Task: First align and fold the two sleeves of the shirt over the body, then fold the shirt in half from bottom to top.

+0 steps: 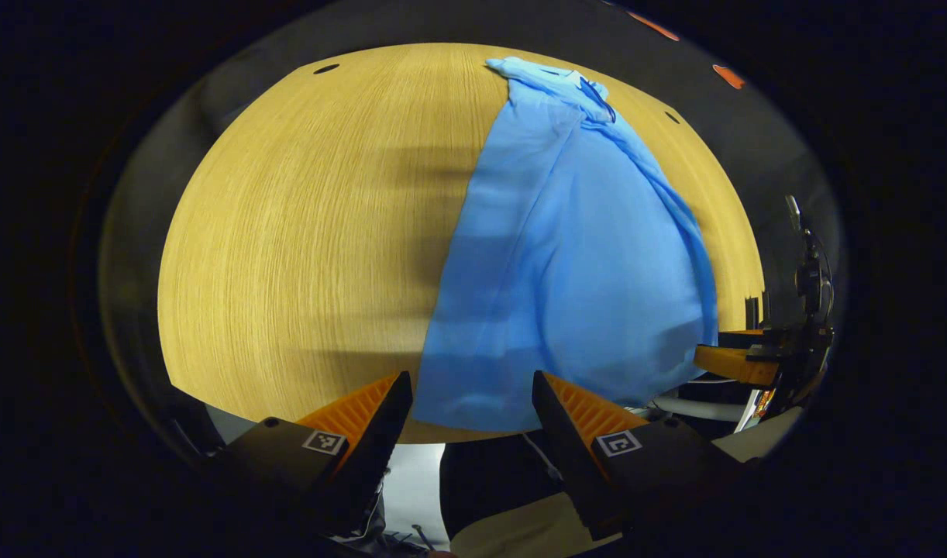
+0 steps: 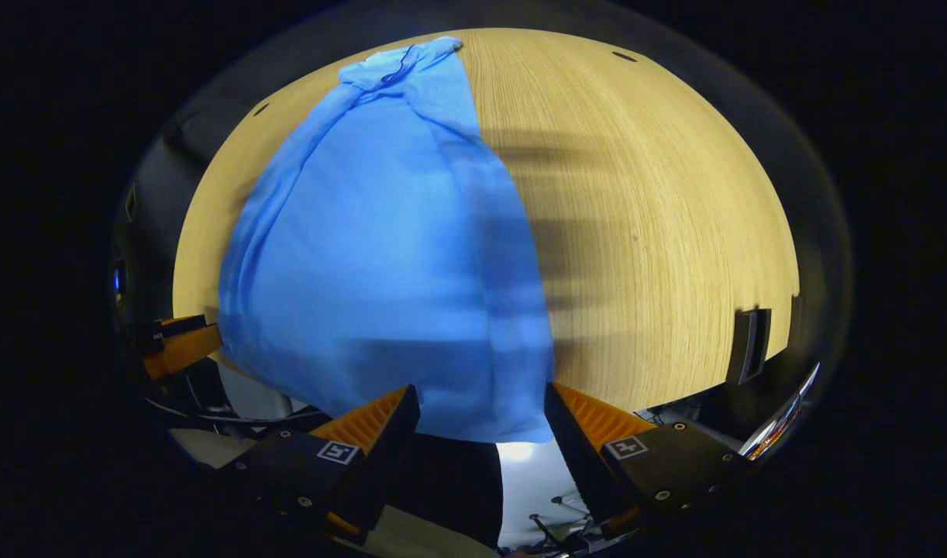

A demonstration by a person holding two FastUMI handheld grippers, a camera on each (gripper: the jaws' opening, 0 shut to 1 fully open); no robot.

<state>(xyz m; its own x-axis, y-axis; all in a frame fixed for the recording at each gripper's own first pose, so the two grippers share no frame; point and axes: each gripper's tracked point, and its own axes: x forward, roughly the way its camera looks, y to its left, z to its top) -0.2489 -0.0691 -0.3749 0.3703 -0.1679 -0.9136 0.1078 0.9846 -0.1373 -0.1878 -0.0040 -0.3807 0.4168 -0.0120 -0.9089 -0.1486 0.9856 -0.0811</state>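
Blue shirt (image 1: 566,263) lies lengthwise on the tabletop (image 1: 303,232), collar at the frame's top, hem at the bottom edge. Left claw (image 1: 471,407) and right claw (image 2: 481,418) both spread wide, empty, poised at the hem. Thin, floppy cloth: pinch the hem corners.

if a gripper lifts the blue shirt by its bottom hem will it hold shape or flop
The thin blue fabric shirt will probably flop: it lies creased and bunched near the collar. It looks light, so the hem may slide on the smooth wooden table when pushed.
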